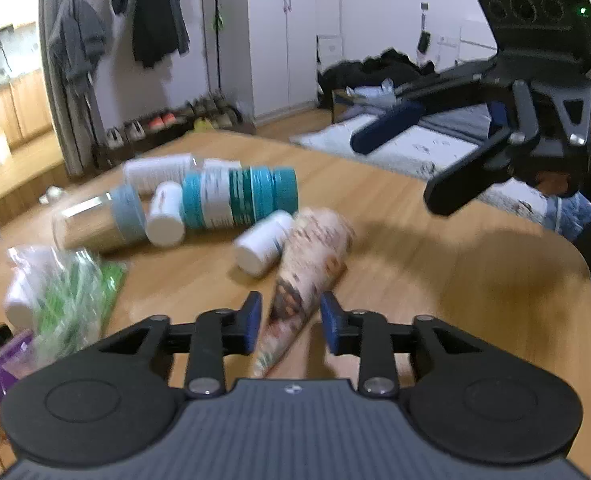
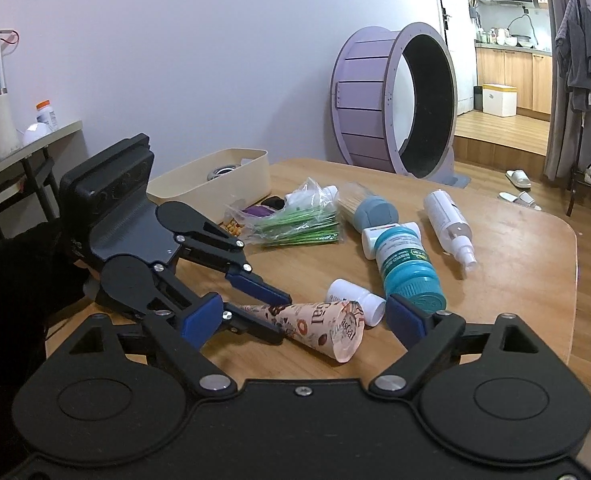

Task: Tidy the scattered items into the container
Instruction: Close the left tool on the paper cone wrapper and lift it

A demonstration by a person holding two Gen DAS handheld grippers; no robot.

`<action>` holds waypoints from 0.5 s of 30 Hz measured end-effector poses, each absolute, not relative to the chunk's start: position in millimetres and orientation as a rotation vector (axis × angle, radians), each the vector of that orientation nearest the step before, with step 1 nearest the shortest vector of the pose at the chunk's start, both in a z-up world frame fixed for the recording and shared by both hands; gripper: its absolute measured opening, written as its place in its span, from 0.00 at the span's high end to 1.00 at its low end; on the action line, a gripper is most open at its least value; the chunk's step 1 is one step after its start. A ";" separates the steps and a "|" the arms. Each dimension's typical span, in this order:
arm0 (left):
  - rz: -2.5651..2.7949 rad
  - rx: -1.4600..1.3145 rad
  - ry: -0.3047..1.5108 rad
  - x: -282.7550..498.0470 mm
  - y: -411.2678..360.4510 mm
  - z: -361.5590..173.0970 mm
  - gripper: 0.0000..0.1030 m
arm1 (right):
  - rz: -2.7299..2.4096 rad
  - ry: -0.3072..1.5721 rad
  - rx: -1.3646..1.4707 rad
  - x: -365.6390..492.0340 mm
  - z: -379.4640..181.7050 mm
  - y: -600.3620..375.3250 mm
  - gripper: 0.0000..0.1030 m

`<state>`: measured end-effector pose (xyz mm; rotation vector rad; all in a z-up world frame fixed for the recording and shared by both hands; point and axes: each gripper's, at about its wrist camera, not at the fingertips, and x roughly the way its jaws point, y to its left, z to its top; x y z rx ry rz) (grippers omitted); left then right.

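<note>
Paper cone point(image 1: 307, 264) pinched by left gripper point(image 1: 291, 320) fingers; right gripper point(image 2: 299, 320) fingers wide, empty

Cone point(image 2: 319, 330) pink w/ brown print; bin point(image 2: 215, 184) cream; jar point(image 2: 409, 268) teal.

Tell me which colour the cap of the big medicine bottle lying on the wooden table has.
Teal, on the big medicine bottle's cap; the right wrist view shows it best.

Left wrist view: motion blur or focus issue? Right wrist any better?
Left wrist: bottles and paper cone smeared, looks like motion blur; left tool itself sharp. Right wrist: crisp, cone print legible, fisheye bends the table edge.
</note>
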<state>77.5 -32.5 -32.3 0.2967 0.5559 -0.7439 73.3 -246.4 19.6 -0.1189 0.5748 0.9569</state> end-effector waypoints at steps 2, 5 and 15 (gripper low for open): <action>-0.752 0.273 0.560 82.0 -37.4 -31.6 0.67 | 0.958 0.575 -0.116 73.5 19.7 -246.3 0.14; -0.765 0.283 0.577 87.0 -50.2 -35.3 0.67 | 0.959 0.574 -0.113 73.7 19.7 -246.1 0.14; -0.772 0.246 0.566 81.6 -49.8 -39.1 0.73 | 0.941 0.560 -0.080 76.4 21.7 -252.8 0.10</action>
